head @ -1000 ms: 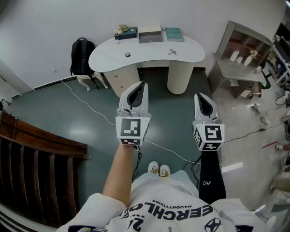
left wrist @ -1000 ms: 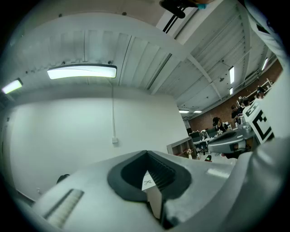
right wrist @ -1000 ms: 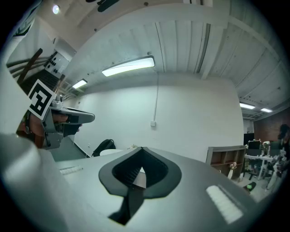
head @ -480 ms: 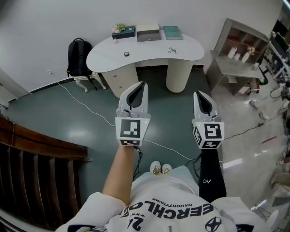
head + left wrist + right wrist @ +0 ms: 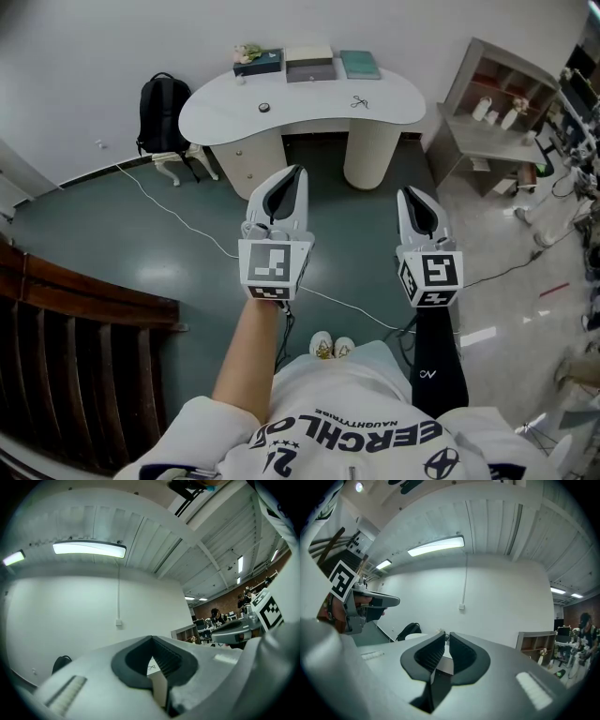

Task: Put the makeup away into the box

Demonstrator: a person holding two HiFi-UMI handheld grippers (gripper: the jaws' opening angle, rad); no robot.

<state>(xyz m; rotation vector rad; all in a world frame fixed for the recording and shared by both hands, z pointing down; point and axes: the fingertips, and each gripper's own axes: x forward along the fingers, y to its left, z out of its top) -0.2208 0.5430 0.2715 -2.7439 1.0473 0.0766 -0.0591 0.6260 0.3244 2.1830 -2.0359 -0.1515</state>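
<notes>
Spotter: Shoes first: white pair of shoes (image 5: 330, 348) at bottom of head view, on dark green floor (image 5: 112, 244). Grippers?

Logger: Both held out about level over floor, side by side. Left gripper (image 5: 296, 174): pads meet at tip, nothing betw. them. Right gripper (image 5: 407, 193): all but closed, thin slit only, jaws just eased apart a touch, nothing in it.

Spotter: Beyond?

Logger: White cable (image 5: 178, 211) across floor, then white kidney-shaped desk (image 5: 309, 120), well apart from both grippers. Black backpack (image 5: 162, 112) by desk's left end; grey open shelf unit (image 5: 492, 122) to right.

Spotter: Makeup, box?

Logger: All on desk top. Small dark round item (image 5: 263, 108) left-centre, small scissor-like item (image 5: 357, 103) right-centre; too small to ID. Back edge, by white wall (image 5: 112, 47), three in a row: dark teal box (image 5: 260, 63) w/ pale bits on top, grey box (image 5: 309, 67), light teal flat box (image 5: 360, 65). Can't tell which is the target box.
</notes>
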